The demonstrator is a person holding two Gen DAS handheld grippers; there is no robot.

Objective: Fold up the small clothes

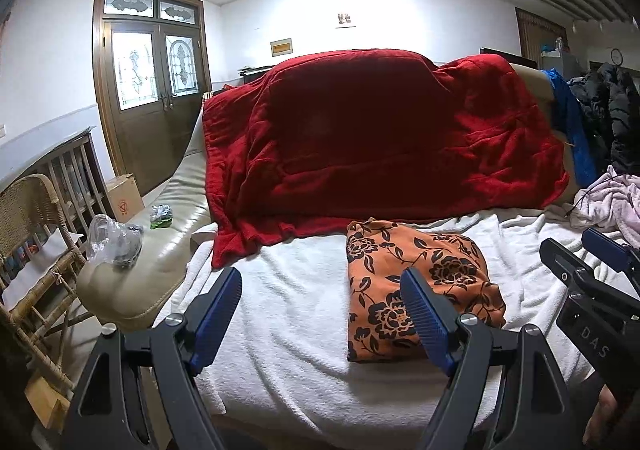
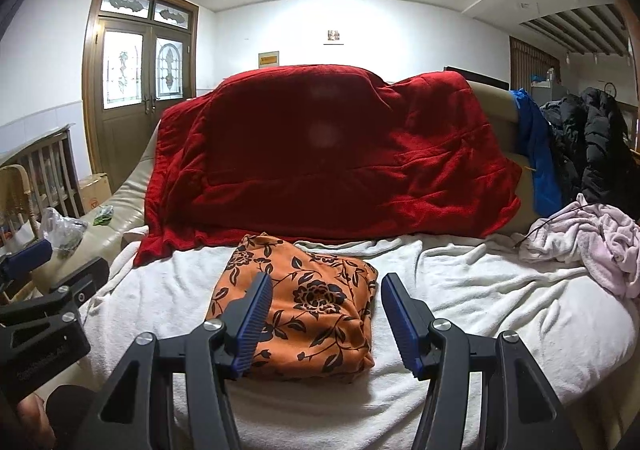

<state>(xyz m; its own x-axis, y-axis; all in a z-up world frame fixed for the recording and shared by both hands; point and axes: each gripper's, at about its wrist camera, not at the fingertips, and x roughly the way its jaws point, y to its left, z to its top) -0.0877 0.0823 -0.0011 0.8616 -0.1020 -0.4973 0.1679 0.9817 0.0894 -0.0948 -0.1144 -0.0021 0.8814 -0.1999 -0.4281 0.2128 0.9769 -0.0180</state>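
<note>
My left gripper point(image 1: 322, 296) hangs over the white towel point(image 1: 288, 314) spread across the sofa seat, its blue-padded jaws spread wide and gripping nothing. My right gripper point(image 2: 326, 302) is likewise released and empty, its blue fingers point(image 2: 256, 314) apart above the near edge of the garment. The orange floral garment point(image 2: 304, 306) lies folded into a compact bundle on the towel, its far end close to the hem of the red blanket point(image 2: 328, 157) draped over the sofa back. From the left wrist view, the bundle sits to the right of centre, partly behind my right-hand finger pad; from the right wrist view, it lies between and just beyond the two pads. A crumpled pale pink cloth point(image 2: 592, 242) rests at the right end of the seat, well apart from the bundle. A blue jacket point(image 2: 536, 153) and a black puffer coat point(image 2: 600, 137) hang beyond it. On the cream sofa arm point(image 1: 160, 242) at left lie a clear plastic bag point(image 1: 110, 240) and a small green packet point(image 1: 161, 217). A rattan chair point(image 1: 36, 250) stands beside that arm.
</note>
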